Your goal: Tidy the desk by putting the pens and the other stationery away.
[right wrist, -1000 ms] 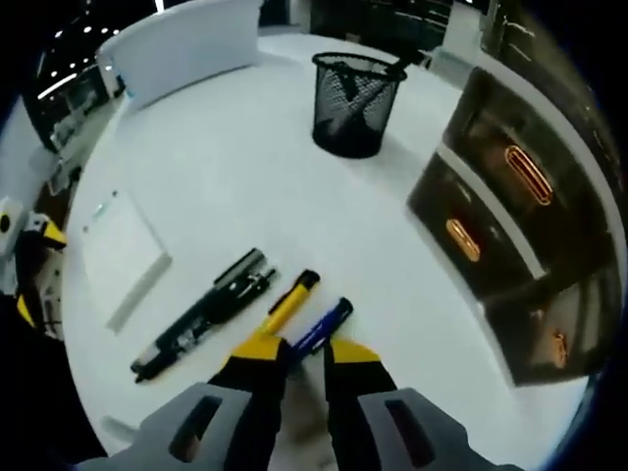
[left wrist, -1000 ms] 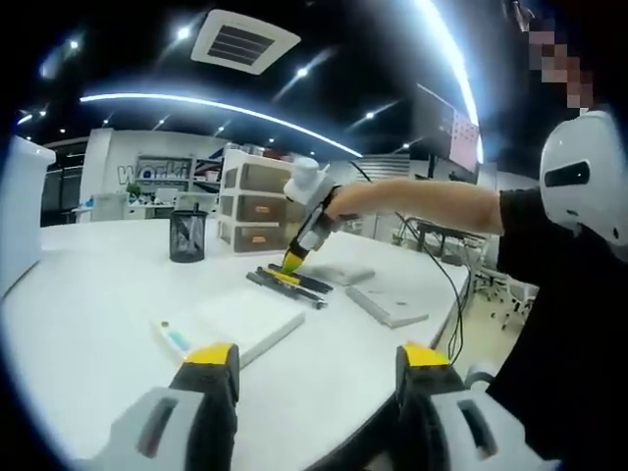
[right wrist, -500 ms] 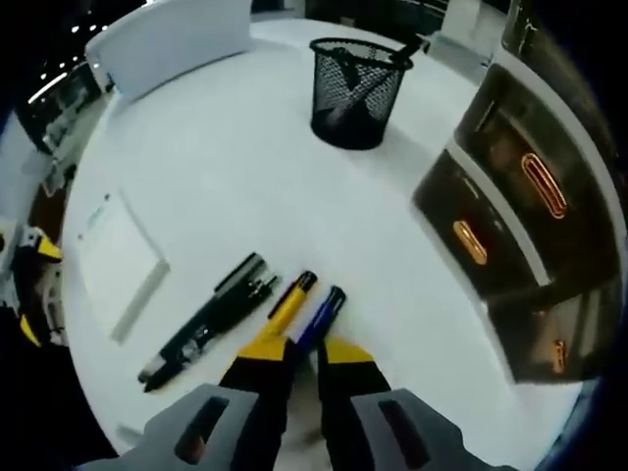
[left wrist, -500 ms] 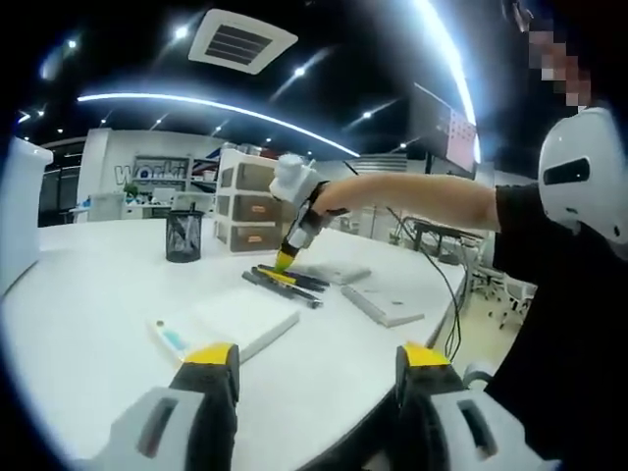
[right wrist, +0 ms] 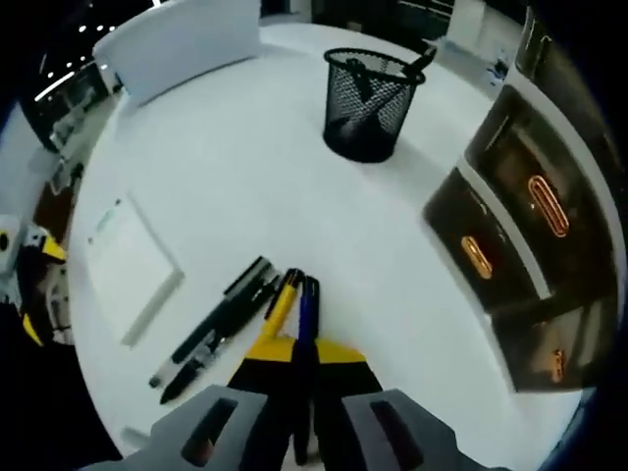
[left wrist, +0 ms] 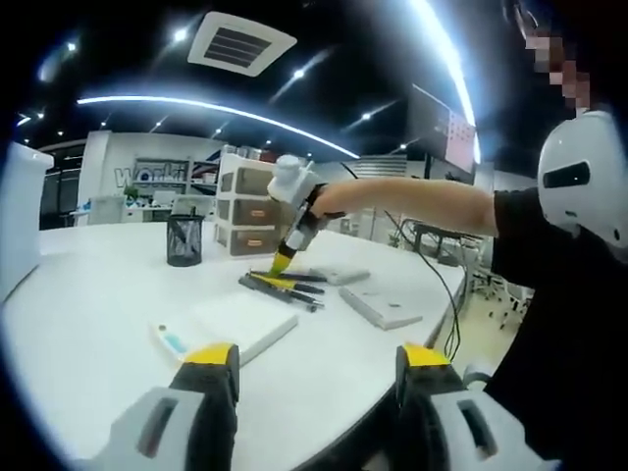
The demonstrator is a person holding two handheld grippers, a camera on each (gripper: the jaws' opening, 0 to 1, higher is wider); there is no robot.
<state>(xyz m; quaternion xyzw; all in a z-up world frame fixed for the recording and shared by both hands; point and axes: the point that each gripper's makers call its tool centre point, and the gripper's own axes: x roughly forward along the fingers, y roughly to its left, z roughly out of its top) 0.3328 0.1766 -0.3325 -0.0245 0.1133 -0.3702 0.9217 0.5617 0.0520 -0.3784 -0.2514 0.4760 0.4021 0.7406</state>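
R hand-held gripper (right wrist: 302, 355) clenched on blue pen (right wrist: 307, 324), which runs up between its yellow-tipped jaws; pen tip end points toward mesh pen cup (right wrist: 373, 103). Yellow pen (right wrist: 278, 306) lies on white bench (right wrist: 245, 186) touching/just beside blue one, w/ two black pens (right wrist: 221, 319) next on its left. White notepad (right wrist: 128, 265) further left, apart from pens. Pen cup stands upright near brown drawer unit (right wrist: 520, 226), a dark pen already in it.

L hand-held gripper (left wrist: 314, 368) released, jaws wide apart, nothing between, held over near bench edge. In left gripper view, R hand-held gripper (left wrist: 282, 261) is down at pen cluster (left wrist: 285, 285), person's arm (left wrist: 412, 201) behind it; notepad (left wrist: 245, 322) & two flat grey-white blocks (left wrist: 378, 302) on bench.
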